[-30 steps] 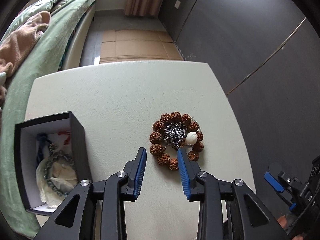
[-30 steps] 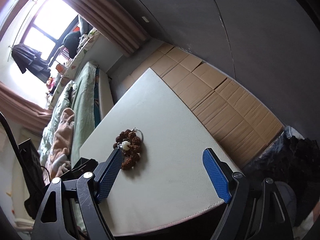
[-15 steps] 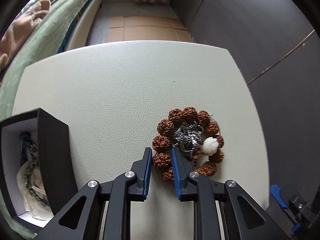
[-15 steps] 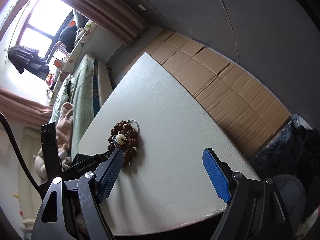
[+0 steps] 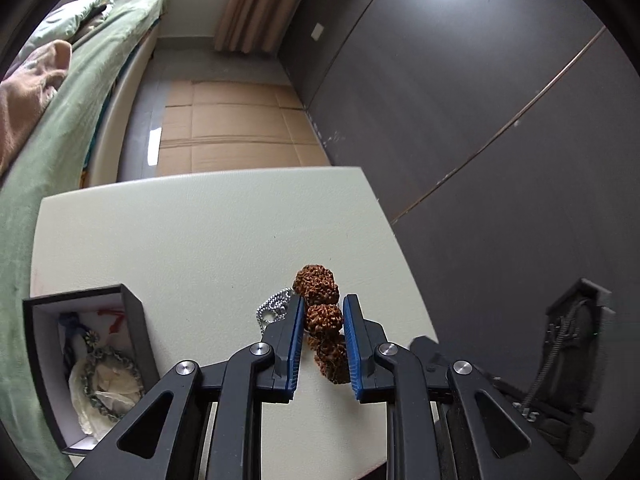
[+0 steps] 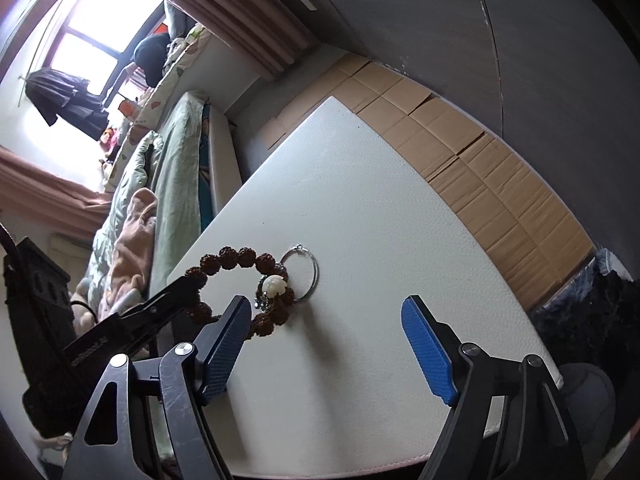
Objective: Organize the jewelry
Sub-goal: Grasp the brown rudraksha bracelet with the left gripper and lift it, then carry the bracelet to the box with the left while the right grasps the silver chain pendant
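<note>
Left wrist view: left tongs (image 5: 322, 322) pinch the brown bead bracelet (image 5: 320, 312) at lower centre, its lower loop hidden between the pads; silver chain (image 5: 274, 306) half hidden behind them; black box (image 5: 132, 320) cut off lower left. Right wrist view: right tongs (image 6: 326, 344) spread wide, holding nothing; bracelet (image 6: 240, 258) partly lifted at centre left, metal ring (image 6: 306, 274) on bare bench (image 6: 400, 240).

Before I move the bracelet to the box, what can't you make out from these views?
- Left wrist view: most of the bead bracelet, hidden behind the left gripper.
- Left wrist view: the silver chain is half covered by a finger.
- Left wrist view: the black box contents are jumbled; free room unclear.
- Right wrist view: the box is not visible; right gripper open.
</note>
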Tool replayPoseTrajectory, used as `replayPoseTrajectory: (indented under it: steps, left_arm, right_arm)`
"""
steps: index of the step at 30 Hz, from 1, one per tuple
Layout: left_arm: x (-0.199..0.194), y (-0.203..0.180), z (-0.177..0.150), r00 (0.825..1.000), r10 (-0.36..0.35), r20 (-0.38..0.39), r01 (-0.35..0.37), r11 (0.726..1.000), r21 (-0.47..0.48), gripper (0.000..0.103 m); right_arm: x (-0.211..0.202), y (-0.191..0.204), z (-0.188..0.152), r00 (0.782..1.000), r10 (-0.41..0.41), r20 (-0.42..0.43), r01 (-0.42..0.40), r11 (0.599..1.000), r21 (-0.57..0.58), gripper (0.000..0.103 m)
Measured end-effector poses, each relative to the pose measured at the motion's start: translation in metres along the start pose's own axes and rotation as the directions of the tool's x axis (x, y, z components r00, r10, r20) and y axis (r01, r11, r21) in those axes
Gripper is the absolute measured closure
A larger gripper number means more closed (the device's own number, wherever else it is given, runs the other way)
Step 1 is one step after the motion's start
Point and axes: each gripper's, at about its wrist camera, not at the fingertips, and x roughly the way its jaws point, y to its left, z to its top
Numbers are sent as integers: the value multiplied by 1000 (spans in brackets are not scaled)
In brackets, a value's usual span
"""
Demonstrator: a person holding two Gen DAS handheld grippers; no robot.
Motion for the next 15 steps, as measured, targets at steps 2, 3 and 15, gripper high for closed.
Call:
replayPoseTrajectory:
  steps: [2, 3, 15]
  left_arm:
    - [-11, 3, 1, 1000, 12, 25, -12, 1000, -1, 83]
    - [-15, 6, 3, 999, 17, 34, -17, 1000, -6, 83]
    - [-59, 47, 0, 991, 54, 126, -45, 996, -76, 83]
  right_arm:
    - [3, 6, 0, 1000, 0, -6, 0, 1000, -14, 29]
    - [4, 7, 0, 1000, 2, -9, -2, 1000, -19, 32]
    - [47, 44, 3, 993, -52, -107, 38, 991, -130, 56]
